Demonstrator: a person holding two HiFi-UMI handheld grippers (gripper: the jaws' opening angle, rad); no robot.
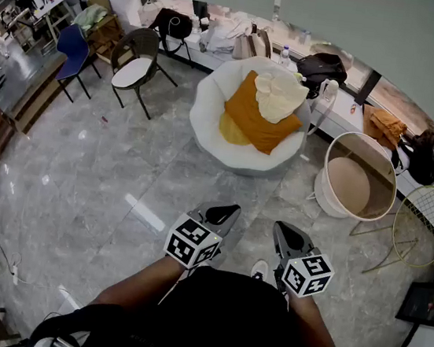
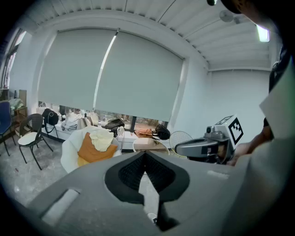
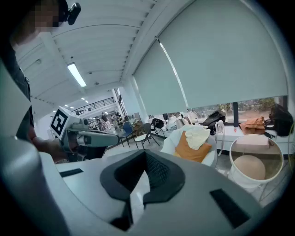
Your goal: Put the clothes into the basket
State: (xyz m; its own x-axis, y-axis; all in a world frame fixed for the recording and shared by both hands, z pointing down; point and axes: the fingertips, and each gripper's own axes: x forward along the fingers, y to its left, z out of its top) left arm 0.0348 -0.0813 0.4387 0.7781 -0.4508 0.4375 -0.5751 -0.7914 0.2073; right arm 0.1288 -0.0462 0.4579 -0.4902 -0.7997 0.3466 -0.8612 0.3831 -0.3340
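Jaws of the left gripper (image 1: 228, 210) (image 2: 145, 154) and the right gripper (image 1: 282, 229) (image 3: 146, 154) are both pressed together, with nothing between them. Both grippers are held side by side, close to the person's body, over the grey marbled floor (image 1: 107, 162), and point towards the furniture ahead.

Containers: a round white armchair (image 1: 208, 120) holds all the clothes, three pieces in all: a large orange cloth (image 1: 256, 118), a pale cream garment (image 1: 279, 94) lying on top of it, and a yellow piece (image 1: 234, 131) tucked at its lower left. To the right of the armchair, near it but apart, stands one round white basket (image 1: 326, 201); its beige bottom shows in full.

Surroundings: a gold wire frame (image 1: 425, 220) stands right of the basket. Two chairs stand far left, one dark with a white seat (image 1: 135, 63) and one blue (image 1: 77, 45). Bare floor lies between the grippers and the armchair.
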